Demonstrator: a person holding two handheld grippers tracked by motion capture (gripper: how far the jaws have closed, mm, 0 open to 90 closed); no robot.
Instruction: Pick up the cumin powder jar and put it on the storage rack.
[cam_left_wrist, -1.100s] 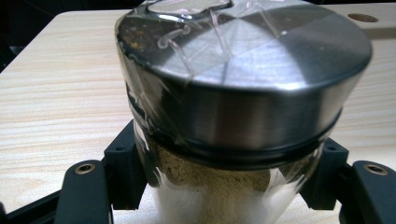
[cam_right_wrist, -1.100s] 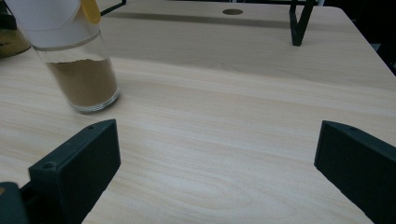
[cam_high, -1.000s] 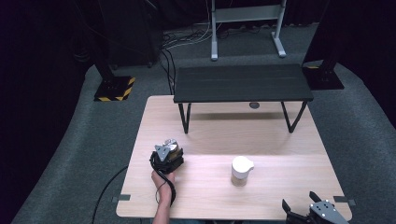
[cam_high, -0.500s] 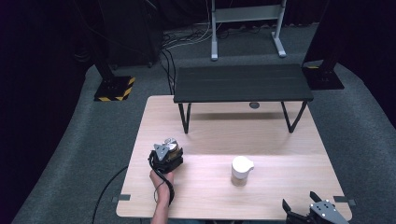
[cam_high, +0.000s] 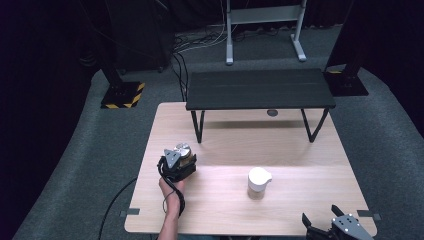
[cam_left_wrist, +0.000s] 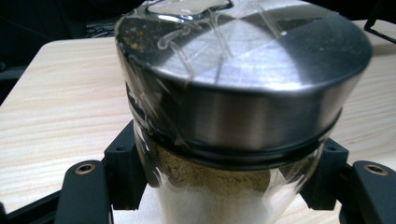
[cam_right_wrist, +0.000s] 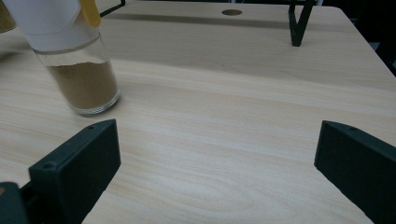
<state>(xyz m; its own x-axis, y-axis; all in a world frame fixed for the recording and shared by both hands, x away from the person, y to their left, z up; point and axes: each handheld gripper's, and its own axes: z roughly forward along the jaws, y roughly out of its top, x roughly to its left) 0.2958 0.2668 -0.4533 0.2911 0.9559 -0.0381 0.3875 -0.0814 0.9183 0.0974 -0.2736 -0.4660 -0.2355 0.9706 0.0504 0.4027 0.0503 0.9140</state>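
My left gripper (cam_high: 178, 163) is at the table's left side, shut on a glass jar (cam_high: 184, 149) with a steel lid. In the left gripper view the jar (cam_left_wrist: 243, 93) stands close between the two black jaws, with brown powder behind the glass and clear tape across the lid. A second jar (cam_high: 258, 182), with a white cap and brown powder inside, stands upright near the table's middle. At the front right corner my right gripper (cam_high: 321, 215) is open, and the white-capped jar (cam_right_wrist: 79, 70) stands ahead of its left jaw.
The light wooden table (cam_high: 300, 165) carries a low black metal shelf (cam_high: 257, 87) on thin legs along its far edge. A round cable hole (cam_high: 272, 113) sits under the shelf. A leg of the shelf (cam_right_wrist: 299, 23) rises at the far side.
My left gripper has lifted a little with the steel-lidded jar in it. The right gripper and the white-capped jar have kept still.
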